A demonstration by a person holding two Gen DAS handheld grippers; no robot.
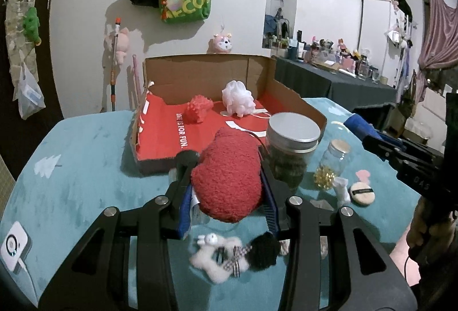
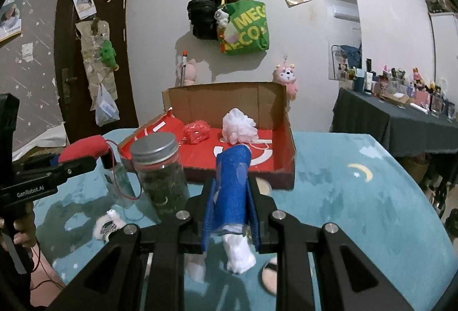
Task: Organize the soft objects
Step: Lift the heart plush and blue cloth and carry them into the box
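My left gripper (image 1: pixel 224 157) is shut on a red fuzzy plush (image 1: pixel 229 182), held above the teal table. In the right wrist view the left gripper (image 2: pixel 77 162) and the red plush (image 2: pixel 84 149) show at the left. My right gripper (image 2: pixel 232 184) is shut on a blue soft roll (image 2: pixel 233 167), and a white fluffy end (image 2: pixel 239 252) hangs below it. Ahead lies an open cardboard box (image 1: pixel 286 93) with a red lining. A red spiky ball (image 1: pixel 199 109) and a white bath pouf (image 1: pixel 237 97) lie inside it.
A metal-lidded jar (image 1: pixel 292 147) stands just before the box, with a small corked bottle (image 1: pixel 336 156), a gold bow (image 1: pixel 325 176) and a powder puff (image 1: pixel 363 193) to its right. A white plush toy (image 1: pixel 217 253) lies under my left gripper. A cluttered dark table (image 2: pixel 400 122) stands at the right.
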